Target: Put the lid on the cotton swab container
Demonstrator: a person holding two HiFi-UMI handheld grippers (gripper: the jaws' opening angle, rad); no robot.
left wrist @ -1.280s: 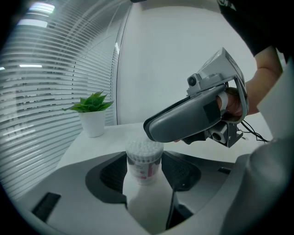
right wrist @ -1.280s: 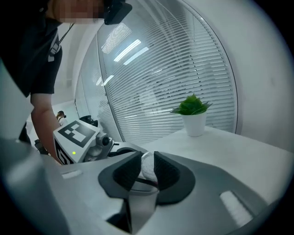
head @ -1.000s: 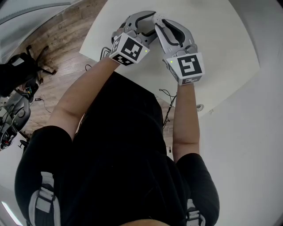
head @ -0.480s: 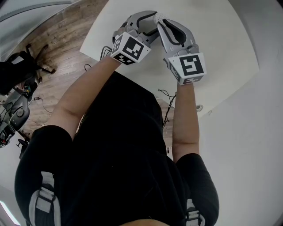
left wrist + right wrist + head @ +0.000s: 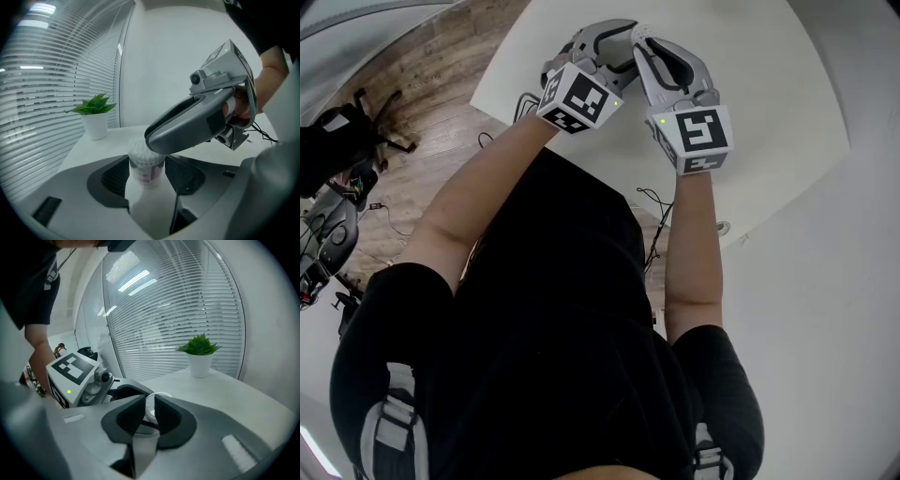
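Together, both grippers meet above the near edge of the white table [image 5: 750, 112], held out in front of the person, whose black top fills the lower part of the head view. Seen along its own jaws, the left gripper [image 5: 148, 180] stands fairly wide, with its dark pads pressed on either side of the container [image 5: 145, 161]. This is an upright clear tub with a pink label and white swab tips packed at its top. The right gripper [image 5: 146, 411] reaches in from the other side, and its tip lies right over the tub's mouth, covering part of it. Its jaws are nearly together, with only a thin slit between the pads, and they pinch a thin, pale clear edge that I take to be the lid [image 5: 159, 395]. The lid sits at the tub's top, but neither view shows whether it is fully seated. Farther back on the table, well apart from the grippers, stands a small plant [image 5: 95, 115] in a white pot beside the window blinds.
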